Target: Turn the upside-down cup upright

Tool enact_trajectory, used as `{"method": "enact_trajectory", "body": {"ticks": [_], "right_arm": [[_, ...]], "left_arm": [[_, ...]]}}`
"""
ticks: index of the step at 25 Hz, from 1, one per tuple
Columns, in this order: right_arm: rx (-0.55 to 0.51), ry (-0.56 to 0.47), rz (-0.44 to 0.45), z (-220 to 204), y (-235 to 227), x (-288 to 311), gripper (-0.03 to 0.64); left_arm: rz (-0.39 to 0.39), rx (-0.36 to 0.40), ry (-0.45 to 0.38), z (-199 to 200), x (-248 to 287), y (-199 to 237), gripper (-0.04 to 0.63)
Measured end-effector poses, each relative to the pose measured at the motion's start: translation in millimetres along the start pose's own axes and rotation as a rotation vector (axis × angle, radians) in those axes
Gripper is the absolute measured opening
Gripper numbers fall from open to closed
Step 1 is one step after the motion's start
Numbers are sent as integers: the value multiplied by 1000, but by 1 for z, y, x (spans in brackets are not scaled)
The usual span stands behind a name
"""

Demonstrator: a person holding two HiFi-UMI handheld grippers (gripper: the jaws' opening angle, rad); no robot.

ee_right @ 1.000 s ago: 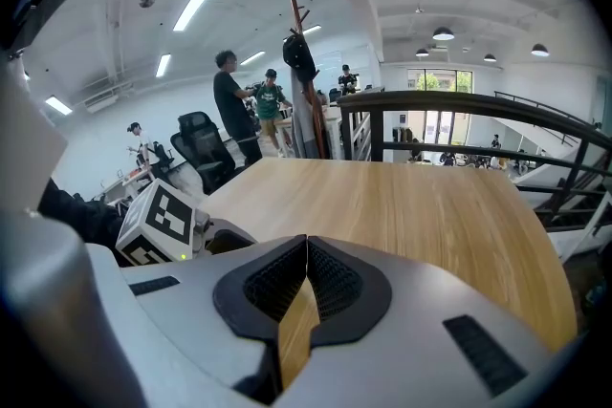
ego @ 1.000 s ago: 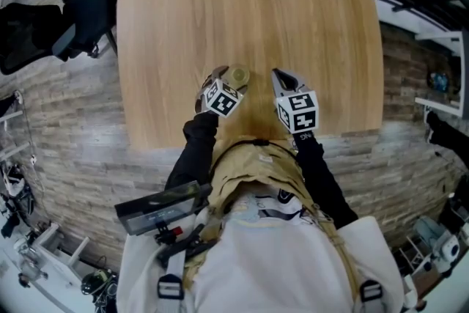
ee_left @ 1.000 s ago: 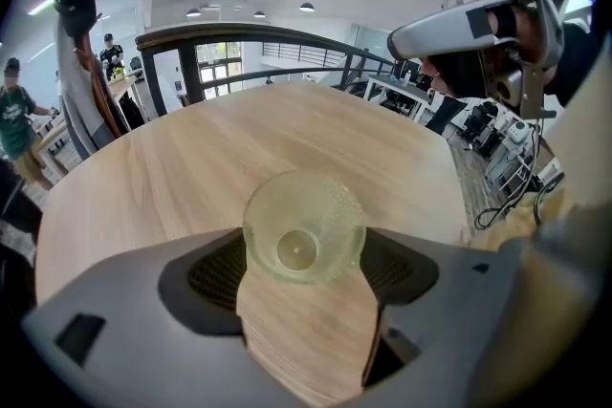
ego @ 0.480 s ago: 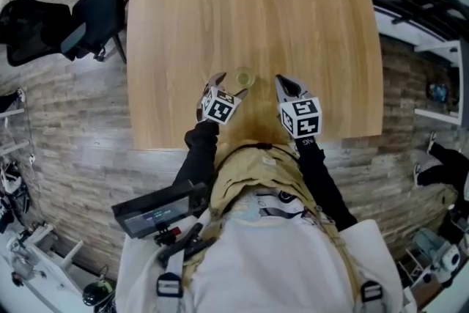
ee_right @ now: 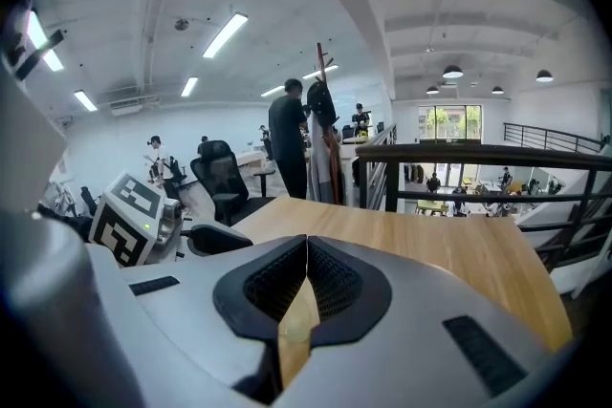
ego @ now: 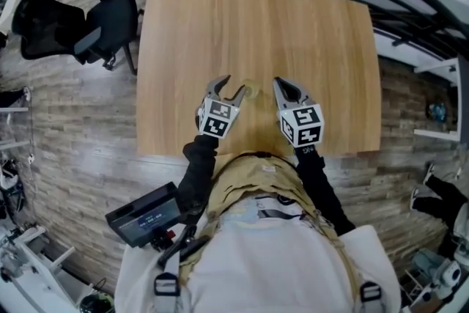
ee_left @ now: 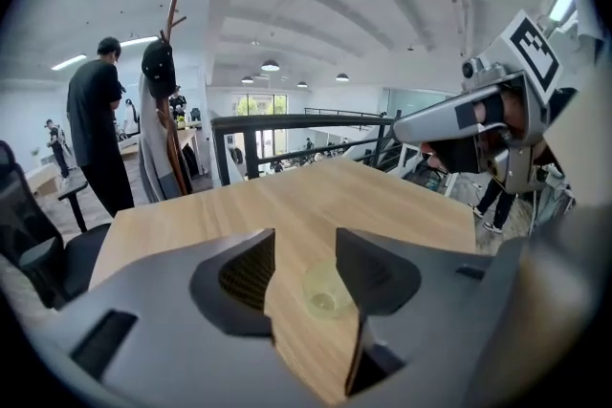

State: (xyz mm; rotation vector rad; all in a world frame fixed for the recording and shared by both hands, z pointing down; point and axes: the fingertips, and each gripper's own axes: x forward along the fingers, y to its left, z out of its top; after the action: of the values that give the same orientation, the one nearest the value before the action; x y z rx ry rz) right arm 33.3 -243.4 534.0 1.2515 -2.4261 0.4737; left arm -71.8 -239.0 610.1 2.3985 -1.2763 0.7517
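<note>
Clear cup (ego: 251, 90) upright on tabletop (ego: 322, 33), just beyond left tool (ego: 233, 86), jaws apart and closing without touching it, open mouth plain only in left gripper view, right tool (ego: 282, 84) pressed together

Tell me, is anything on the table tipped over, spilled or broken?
No, nothing stands out. The small clear cup looks upright on the wooden table, mouth up, with no spill or damage visible around it.

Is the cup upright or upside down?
Upright. The cup stands on the table, mouth up; the left gripper view looks into it, down to its base.
</note>
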Motion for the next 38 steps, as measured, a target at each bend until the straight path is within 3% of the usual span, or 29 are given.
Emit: {"method": "enact_trajectory", "body": {"ticks": [2,4,16,20,24,32,38], "right_arm": [[-15,-33,6,15,4,-2,21],[-31,-63,10,28,6,-7,21],[-64,-203,-4,82,6,-33,21],[-56,-239,-32,92,1,-45,21],[-70,-278,-52,102,-2,-52,21],[-124,-368,-60,126,4,-68,21],[-98,-415,-60,138,4,-75,20]], "left_arm": [[34,-7,-37,12,-11,6,138],[72,-24,-77,24,-22,12,0],[114,-41,-348,125,-75,10,0],[144,-78,-364,139,-95,10,0],[183,-66,-423,148,-103,18,0],[172,-46,-494,172,-125,15,0],[152,-48,-518,188,-135,14,0]]}}
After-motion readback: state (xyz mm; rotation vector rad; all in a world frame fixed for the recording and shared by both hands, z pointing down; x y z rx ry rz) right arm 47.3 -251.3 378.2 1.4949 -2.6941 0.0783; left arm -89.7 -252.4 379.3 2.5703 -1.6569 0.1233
